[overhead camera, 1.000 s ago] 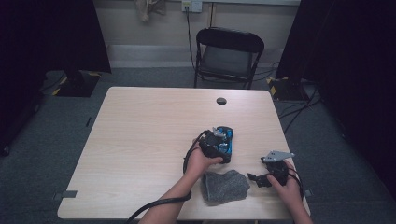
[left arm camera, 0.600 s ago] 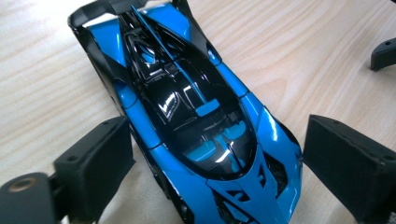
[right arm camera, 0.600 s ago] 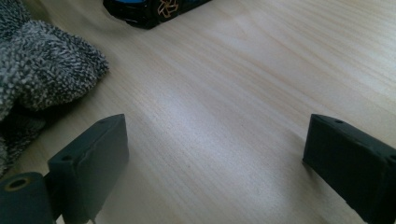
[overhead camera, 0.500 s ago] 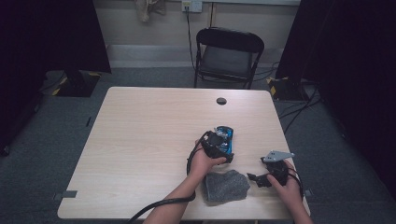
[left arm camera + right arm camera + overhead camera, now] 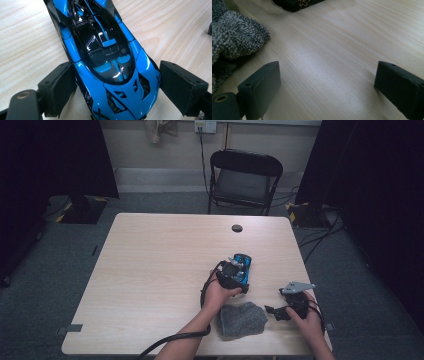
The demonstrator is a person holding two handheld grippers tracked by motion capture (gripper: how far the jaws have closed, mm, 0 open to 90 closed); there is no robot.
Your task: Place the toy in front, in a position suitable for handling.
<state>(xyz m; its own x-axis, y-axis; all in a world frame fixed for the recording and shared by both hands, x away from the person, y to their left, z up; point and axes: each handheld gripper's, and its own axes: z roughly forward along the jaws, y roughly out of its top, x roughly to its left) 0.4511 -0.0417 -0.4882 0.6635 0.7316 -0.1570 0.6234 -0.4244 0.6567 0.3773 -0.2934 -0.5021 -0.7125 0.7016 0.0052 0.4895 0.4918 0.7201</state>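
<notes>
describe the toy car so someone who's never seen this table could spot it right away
On the pale wooden table, look toward its right half, just ahead of the person's left hand. The toy car sits between the left gripper jaws, beyond the grey knitted cloth. It is the only glossy blue-and-black thing there.

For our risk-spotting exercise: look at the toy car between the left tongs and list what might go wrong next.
1. The left tongs straddle the glossy blue toy car, and the right pad stands apart from it; an uneven squeeze might turn the car or let it slip.
2. The grey cloth lies just behind the car; pulling back could snag it.
3. The right tongs sit open near the cloth, so the two could bump.
</notes>
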